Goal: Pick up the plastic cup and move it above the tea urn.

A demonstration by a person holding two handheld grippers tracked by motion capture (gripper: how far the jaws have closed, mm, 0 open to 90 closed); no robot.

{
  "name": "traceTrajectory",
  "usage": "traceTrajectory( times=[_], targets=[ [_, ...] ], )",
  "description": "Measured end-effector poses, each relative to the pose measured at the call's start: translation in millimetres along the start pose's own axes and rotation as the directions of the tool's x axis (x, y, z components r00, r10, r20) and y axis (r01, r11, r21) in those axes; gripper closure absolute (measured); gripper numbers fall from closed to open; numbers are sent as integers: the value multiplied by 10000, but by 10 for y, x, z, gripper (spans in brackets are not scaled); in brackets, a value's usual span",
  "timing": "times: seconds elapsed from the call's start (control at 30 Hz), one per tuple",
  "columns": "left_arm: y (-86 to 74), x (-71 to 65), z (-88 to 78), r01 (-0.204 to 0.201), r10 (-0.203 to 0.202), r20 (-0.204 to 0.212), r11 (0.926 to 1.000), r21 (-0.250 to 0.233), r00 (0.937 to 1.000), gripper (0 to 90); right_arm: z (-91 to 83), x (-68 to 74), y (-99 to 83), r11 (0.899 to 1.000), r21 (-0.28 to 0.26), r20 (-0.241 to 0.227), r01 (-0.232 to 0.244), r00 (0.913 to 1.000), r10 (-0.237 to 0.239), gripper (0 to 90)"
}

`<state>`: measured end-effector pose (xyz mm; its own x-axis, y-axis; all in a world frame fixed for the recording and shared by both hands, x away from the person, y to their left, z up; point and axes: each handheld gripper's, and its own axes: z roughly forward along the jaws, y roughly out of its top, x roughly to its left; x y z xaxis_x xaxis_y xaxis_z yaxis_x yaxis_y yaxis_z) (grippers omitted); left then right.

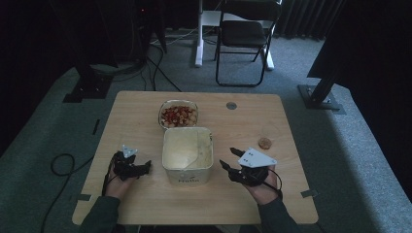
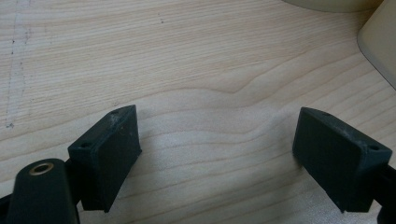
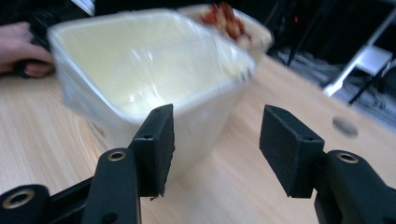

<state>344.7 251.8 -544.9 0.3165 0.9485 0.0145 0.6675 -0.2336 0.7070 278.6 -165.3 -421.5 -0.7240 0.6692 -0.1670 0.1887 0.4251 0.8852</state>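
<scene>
The high view is dim and slightly soft; the room behind the table (image 1: pixel 145 204) falls to near black, and the pale wood catches a flat, muted light from above; the left gripper view is bright and sharp on the wood grain, with soft shadows beneath the two black jaws; the right gripper view is smeared by motion blur across the cream tub (image 3: pixel 154 70), with glare on its plastic lining; its background is out of focus.

Pale matt wood table (image 1: pixel 145 204), glossy cream plastic tub (image 1: pixel 187 167) with crinkled clear film
</scene>
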Motion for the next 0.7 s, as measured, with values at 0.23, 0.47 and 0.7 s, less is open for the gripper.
traceTrajectory(
  times=[0.23,0.47,0.7],
  targets=[
    [1,1,0,-16,16,-1,10000,5,10000,152,99,-189,-392,9941,740,617,-794,9953,749,461],
    [1,2,-1,-16,16,7,10000,14,10000,151,118,-408,-660,9786,968,1117,-1814,9790,1704,452],
    [1,1,0,-11,11,0,10000,2,10000,151,145,-547,-895,9631,1282,1677,-2368,9623,2143,436]
  ],
)
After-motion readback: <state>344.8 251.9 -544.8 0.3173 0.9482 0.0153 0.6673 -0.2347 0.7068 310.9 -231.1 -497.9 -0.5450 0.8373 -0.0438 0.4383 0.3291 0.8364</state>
